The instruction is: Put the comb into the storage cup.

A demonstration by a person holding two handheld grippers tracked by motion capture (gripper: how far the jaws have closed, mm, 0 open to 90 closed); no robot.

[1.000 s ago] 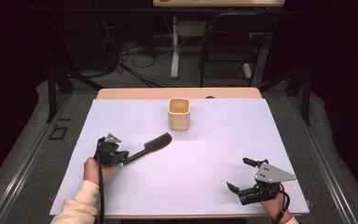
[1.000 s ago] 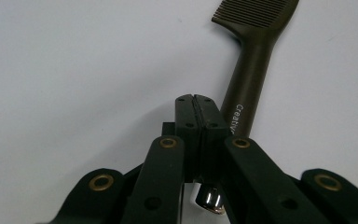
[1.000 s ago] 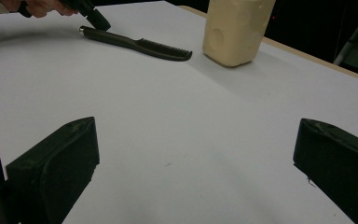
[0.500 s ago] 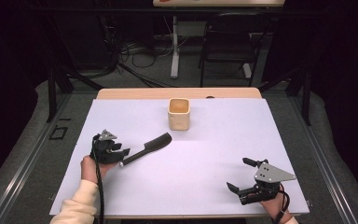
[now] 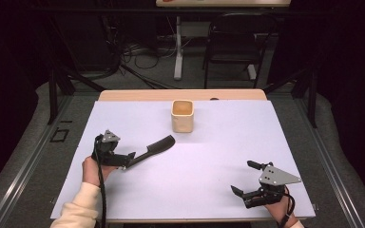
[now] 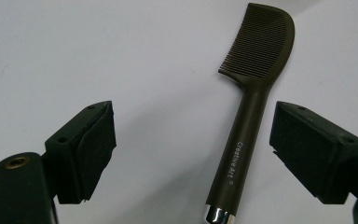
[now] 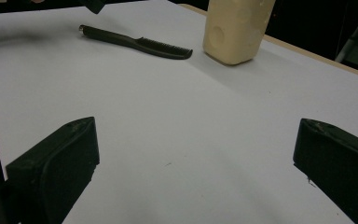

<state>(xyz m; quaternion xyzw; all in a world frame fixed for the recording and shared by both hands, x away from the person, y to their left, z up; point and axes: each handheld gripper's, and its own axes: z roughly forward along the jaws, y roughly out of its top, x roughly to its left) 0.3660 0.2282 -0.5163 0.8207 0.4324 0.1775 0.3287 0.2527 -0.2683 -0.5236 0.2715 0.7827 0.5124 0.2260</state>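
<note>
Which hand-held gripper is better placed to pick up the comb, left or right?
Left. The left hand-held gripper is open with the comb handle lying between its jaws. The right hand-held gripper is far across the table.

Left claw (image 5: 129, 156) meets comb (image 5: 154, 147); beige cup (image 5: 182, 116) beyond.

A staged recording area in a lab or studio. The table (image 5: 123, 96), its wooden edge showing at the far side, is covered with a plain white sheet (image 5: 228, 142) and stands within dark, black-draped surroundings. Grey floor (image 5: 161, 80) behind it carries loose cables (image 5: 128, 54). A black chair (image 5: 230, 42) and the white leg of a second table (image 5: 178, 47) stand farther back. Metal rails (image 5: 24, 166) run along the floor beside the table, and black stand legs (image 5: 57, 85) rise at the left.
</note>
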